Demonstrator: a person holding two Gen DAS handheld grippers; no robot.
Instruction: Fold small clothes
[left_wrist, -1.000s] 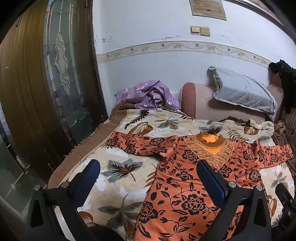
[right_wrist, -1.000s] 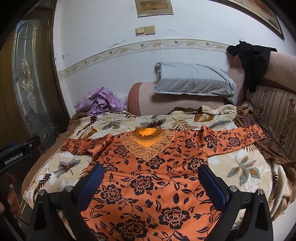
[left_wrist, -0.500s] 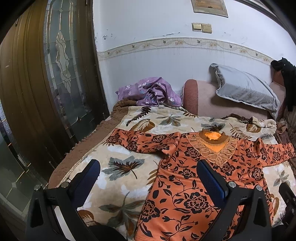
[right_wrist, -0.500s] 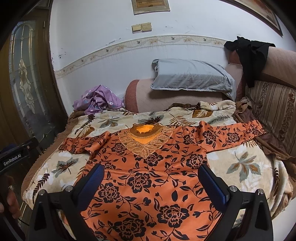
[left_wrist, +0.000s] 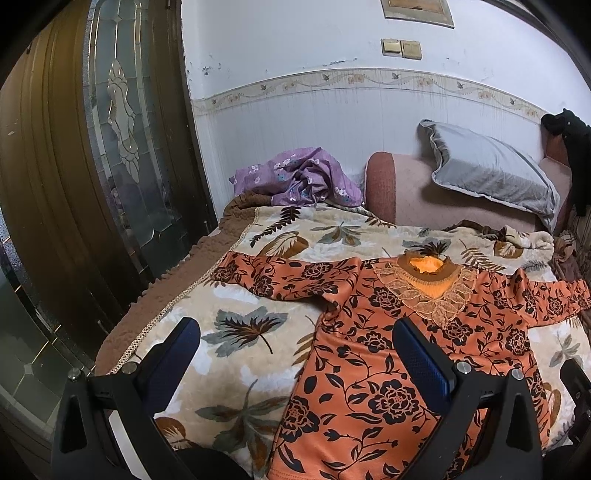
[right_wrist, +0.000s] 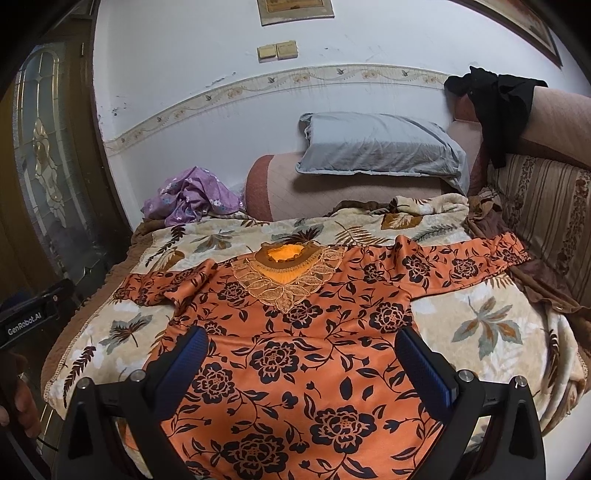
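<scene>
An orange top with black flowers and a lace collar (left_wrist: 388, 354) lies flat, front up, sleeves spread, on a leaf-print blanket (left_wrist: 236, 332). It also shows in the right wrist view (right_wrist: 295, 347). My left gripper (left_wrist: 299, 354) is open and empty, held above the top's left side and the blanket. My right gripper (right_wrist: 301, 354) is open and empty, held above the lower middle of the top. The left sleeve (right_wrist: 162, 288) is creased near the shoulder.
A crumpled purple cloth (left_wrist: 299, 181) lies at the far left of the bed. A grey pillow (right_wrist: 380, 147) rests on the pink headboard cushion. A black garment (right_wrist: 498, 99) hangs at the right. A wooden glass door (left_wrist: 92, 166) stands close on the left.
Both grippers have drawn back a little and tilted up, so the top sits lower in both views. The top has not moved. Both grippers stay open.
</scene>
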